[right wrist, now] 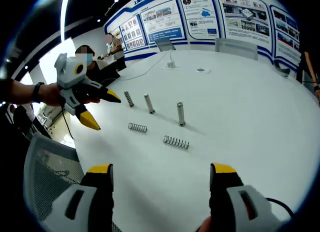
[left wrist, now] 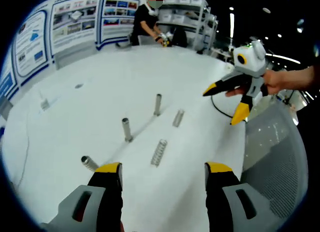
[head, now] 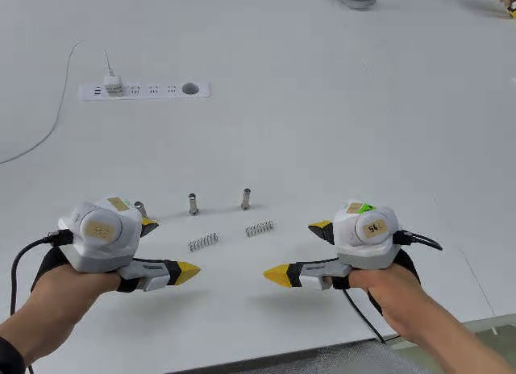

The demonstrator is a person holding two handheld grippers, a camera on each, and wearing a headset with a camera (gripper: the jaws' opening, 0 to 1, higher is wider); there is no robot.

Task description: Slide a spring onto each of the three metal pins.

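hovering wide open, two springs loose on the bench

two small wire springs lie flat on the white bench (head: 347, 132): left spring (head: 203, 242) and right spring (head: 260, 228). they sit apart from each other, just in front of a row of three upright metal pins. middle pin (head: 193, 203) and right pin (head: 246, 198) are bare. left pin (head: 141, 206) is half hidden behind a jaw in the head view. in the right gripper view it looks coiled, so it probably carries a spring already (small, not certain).

handling, as a judgement: the springs look light, thin and round, so they are likely to roll or skate on the smooth bench. they would squash or ping away if pinched hard. best to take one across its coils near one end with a light squeeze, leaving the other end's bore free to drop over a pin top. the pins look stiff. cannot tell if they are fixed down, so a sideways knock may tip one.

left hand-held gripper (head: 168, 247): jaws far apart, holding nothing, touching nothing, just left of the left spring. right hand-held gripper (head: 300, 251): jaws also wide apart and empty, just right of the right spring. the two point inward at each other with both loose springs between them.
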